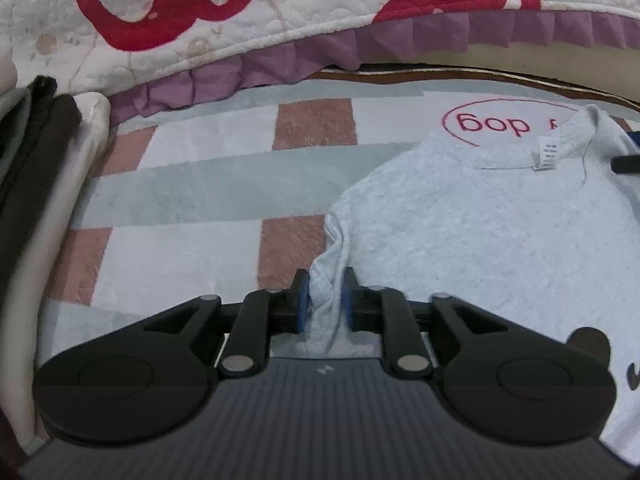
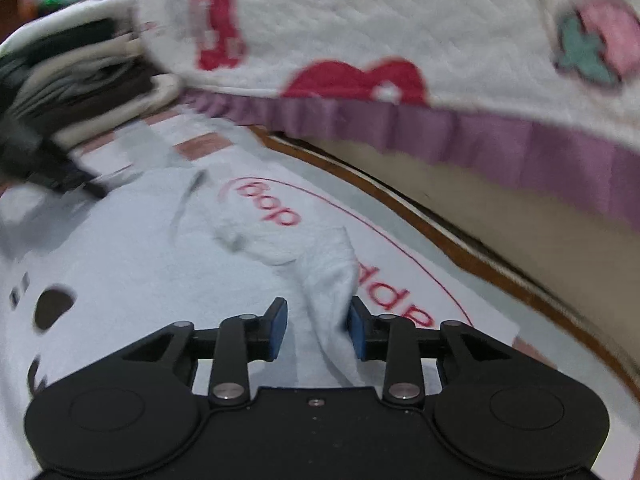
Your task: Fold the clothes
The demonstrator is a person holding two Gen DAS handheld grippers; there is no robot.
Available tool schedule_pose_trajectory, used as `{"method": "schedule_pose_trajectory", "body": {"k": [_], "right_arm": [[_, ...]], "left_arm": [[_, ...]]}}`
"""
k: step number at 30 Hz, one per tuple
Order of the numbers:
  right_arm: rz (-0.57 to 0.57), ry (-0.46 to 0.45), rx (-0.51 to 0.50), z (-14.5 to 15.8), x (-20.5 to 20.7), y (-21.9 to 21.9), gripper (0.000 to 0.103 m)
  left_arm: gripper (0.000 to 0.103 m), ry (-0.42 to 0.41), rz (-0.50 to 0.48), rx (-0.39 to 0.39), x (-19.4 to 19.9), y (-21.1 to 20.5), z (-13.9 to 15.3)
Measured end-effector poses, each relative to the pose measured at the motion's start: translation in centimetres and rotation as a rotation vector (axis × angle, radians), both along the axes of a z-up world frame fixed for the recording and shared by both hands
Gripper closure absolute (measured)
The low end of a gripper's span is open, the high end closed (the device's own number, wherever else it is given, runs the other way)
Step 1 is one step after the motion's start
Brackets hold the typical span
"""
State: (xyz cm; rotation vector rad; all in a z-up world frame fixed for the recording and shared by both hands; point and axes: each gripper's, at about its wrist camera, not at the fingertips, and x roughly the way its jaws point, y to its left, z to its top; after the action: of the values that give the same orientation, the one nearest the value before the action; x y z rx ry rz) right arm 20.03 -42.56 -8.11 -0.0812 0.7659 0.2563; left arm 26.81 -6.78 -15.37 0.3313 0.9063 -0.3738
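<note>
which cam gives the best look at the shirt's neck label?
Left wrist. The white neck label sits sharp and unobstructed at the collar of the pale grey shirt. In the right wrist view the shirt is motion-blurred and bunched, and no label can be made out there.

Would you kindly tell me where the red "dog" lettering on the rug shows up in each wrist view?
Left wrist: red "dog" lettering upper right, just beyond the pale grey knitted garment.
Right wrist: lettering centre, beyond the garment.
Shared landmark: purple ruffled quilt edge.
</note>
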Motion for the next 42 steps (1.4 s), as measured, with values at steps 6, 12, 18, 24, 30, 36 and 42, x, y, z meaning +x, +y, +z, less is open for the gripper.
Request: {"method": "schedule_pose_trajectory", "body": {"k": [6, 12, 18, 24, 30, 36, 42], "right_arm": [[-0.102, 0.046, 0.169, -1.4, 1.1, -2.6, 0.063], [-0.072, 0.033, 0.225, 0.2, -0.1, -2.5, 0.096], [-0.118, -0.057, 0.106, 3.9, 1.1, -3.1, 0.098], [-0.220, -0.062, 0.009, 3.4, 3.4, -5.0, 0.098], [-0.383, -0.035, 0.014, 2.7, 1.9, -6.9, 0.087], [-0.541, -0.037, 0.158, 5.5, -9.0, -13.4, 0.069], [-0.730, 0.005, 0.374, 2.7, -19.1, -15.4, 0.063]], "left_arm": [[0.091, 0.064, 0.050, -0.129, 1.3, 2.5, -0.2], [0.094, -0.019, -0.009, -0.007, 0.2, -0.1, 0.4], [0.094, -0.163, -0.028, -0.021, 2.5, -1.7, 4.4], [0.094, -0.260, -0.062, 0.051, 5.5, -6.0, 5.2], [0.081, -0.241, 0.003, 0.241, 5.6, -8.1, 0.7], [0.055, -0.218, -0.047, 0.053, -0.7, -6.2, 3.1], [0.055, -0.094, -0.291, -0.086, -9.9, -11.4, 4.9]]}}
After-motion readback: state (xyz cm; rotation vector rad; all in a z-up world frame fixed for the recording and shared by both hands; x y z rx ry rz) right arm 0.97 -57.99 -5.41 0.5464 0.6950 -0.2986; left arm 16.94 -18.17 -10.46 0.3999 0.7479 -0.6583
